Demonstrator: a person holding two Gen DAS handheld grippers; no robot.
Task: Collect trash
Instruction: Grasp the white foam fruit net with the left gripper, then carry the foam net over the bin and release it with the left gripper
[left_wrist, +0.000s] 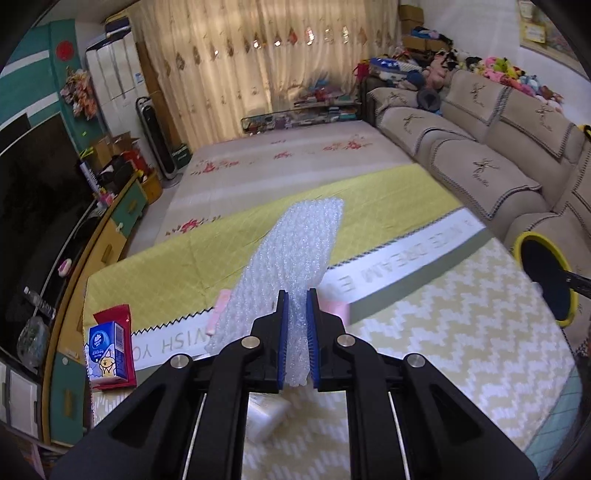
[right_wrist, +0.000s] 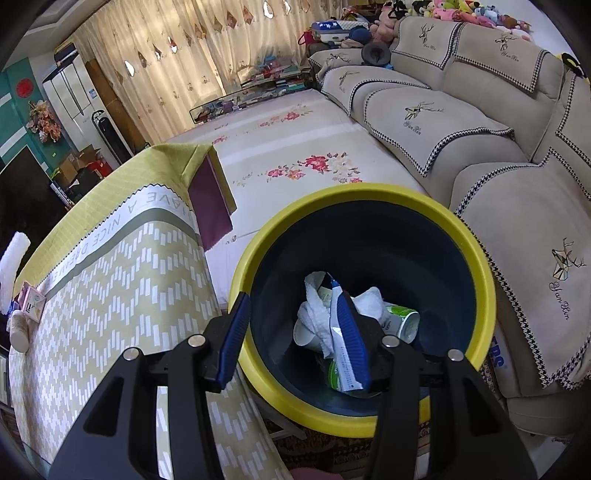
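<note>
Table (left_wrist: 461, 332): fills the lower half of the left wrist view, under a yellow patterned cloth; in the right wrist view it runs up the left side.
Bin (right_wrist: 364, 199): yellow rim, dark inside, centre of the right wrist view; in the left wrist view it shows at the right edge (left_wrist: 546, 280), beside the table. Crumpled paper and cups lie inside.
Bubble wrap (left_wrist: 295, 251): a long white strip, its long axis running from the jaws up toward frame centre, lifted off the cloth.
Left gripper (left_wrist: 295, 325): clenched on the near end of the bubble wrap, blue pads pressing it from both sides.
Right gripper (right_wrist: 295, 325): jaws straddle the bin's near rim, one pad outside, one inside; it appears to grip the rim and hold the bin.
Tissue pack (left_wrist: 109, 350): blue, lower left of the left wrist view, on a red wrapper; not yet collected.
Key relation: the bin lies to the right of the left gripper, so the wrap likely has to travel rightward, far end trailing, to clear the rim.
</note>
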